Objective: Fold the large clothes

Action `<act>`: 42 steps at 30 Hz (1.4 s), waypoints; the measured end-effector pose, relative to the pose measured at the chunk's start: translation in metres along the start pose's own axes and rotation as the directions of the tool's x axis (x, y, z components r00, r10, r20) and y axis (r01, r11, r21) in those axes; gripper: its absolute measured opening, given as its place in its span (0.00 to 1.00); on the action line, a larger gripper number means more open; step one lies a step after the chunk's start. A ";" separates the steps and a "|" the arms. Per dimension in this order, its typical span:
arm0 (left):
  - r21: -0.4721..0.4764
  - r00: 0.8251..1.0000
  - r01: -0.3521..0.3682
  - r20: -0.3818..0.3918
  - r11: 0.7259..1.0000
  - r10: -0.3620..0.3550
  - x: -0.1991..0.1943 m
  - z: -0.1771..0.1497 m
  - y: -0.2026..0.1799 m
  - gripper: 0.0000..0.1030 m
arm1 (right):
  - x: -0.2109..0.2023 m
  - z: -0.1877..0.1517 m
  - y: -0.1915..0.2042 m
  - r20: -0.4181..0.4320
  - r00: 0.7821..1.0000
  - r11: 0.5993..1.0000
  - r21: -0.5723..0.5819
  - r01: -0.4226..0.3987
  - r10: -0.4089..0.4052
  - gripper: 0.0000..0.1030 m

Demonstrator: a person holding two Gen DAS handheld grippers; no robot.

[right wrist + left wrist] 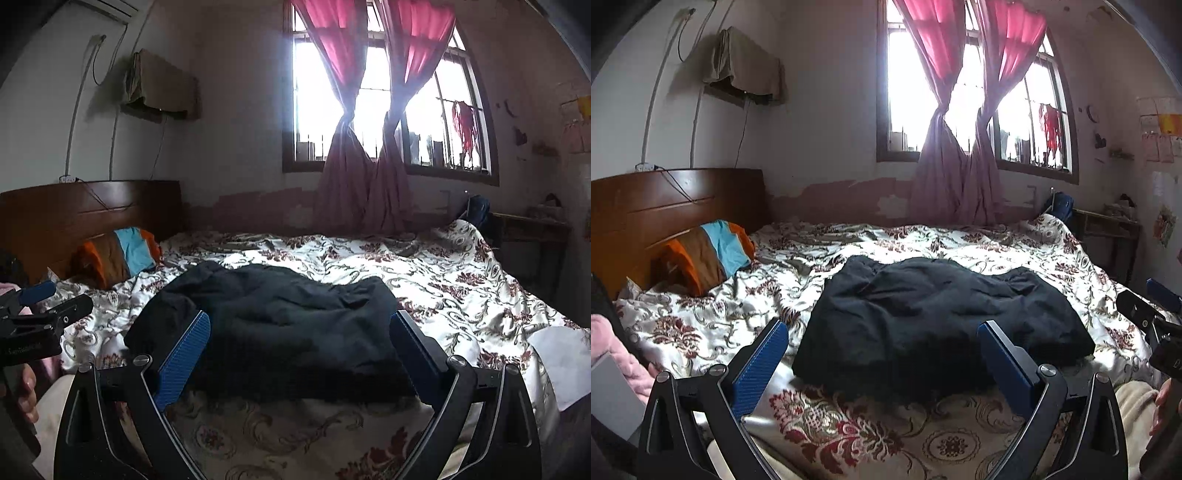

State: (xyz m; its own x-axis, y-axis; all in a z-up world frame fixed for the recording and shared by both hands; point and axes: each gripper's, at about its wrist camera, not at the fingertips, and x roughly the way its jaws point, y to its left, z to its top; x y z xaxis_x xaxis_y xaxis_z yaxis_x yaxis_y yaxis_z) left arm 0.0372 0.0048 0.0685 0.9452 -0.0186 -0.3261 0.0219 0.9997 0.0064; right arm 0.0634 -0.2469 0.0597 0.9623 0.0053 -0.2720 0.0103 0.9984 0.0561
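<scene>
Blue-padded fingers (pixel 764 365) of the left gripper (pixel 882 332) are being held spread wide, released, gripping nothing, above the near edge of the floral bedspread (pixel 979 254). Just beyond them, a dark garment (pixel 934 314) is lying bunched in a rough rectangle mid-bed. A striped pillow (pixel 713 254) is being propped against the wooden headboard (pixel 665 203) at far left. From the right wrist, the right gripper (pixel 300 325) is likewise being held released, its fingers (pixel 184 358) framing the dark garment (pixel 280 317), which is seen just beyond them.
</scene>
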 end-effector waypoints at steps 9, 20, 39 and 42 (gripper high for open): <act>-0.002 0.998 -0.005 -0.062 1.000 0.005 0.007 -0.031 0.005 1.00 | 0.001 -0.025 -0.003 -0.053 0.999 1.000 0.018 0.009 -0.008 0.93; -0.009 0.992 0.013 -0.128 1.000 -0.014 0.020 -0.057 0.003 1.00 | 0.008 -0.044 0.004 -0.094 0.996 1.000 -0.010 0.001 -0.002 0.93; -0.019 0.982 -0.006 -0.186 1.000 0.002 0.031 -0.065 0.006 1.00 | 0.028 -0.055 0.004 -0.191 0.981 1.000 0.005 0.022 -0.020 0.93; -0.021 0.981 -0.011 -0.193 1.000 0.007 0.032 -0.066 0.007 1.00 | 0.028 -0.055 0.004 -0.187 0.982 1.000 0.006 0.022 -0.020 0.93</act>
State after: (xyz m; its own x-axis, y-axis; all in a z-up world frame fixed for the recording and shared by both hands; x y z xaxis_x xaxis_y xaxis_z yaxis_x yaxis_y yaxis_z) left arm 0.0457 0.0118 -0.0044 0.8644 -0.0087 -0.5027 0.0042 0.9999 -0.0101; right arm 0.0750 -0.2394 -0.0008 0.8940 -0.0042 -0.4480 0.0327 0.9979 0.0559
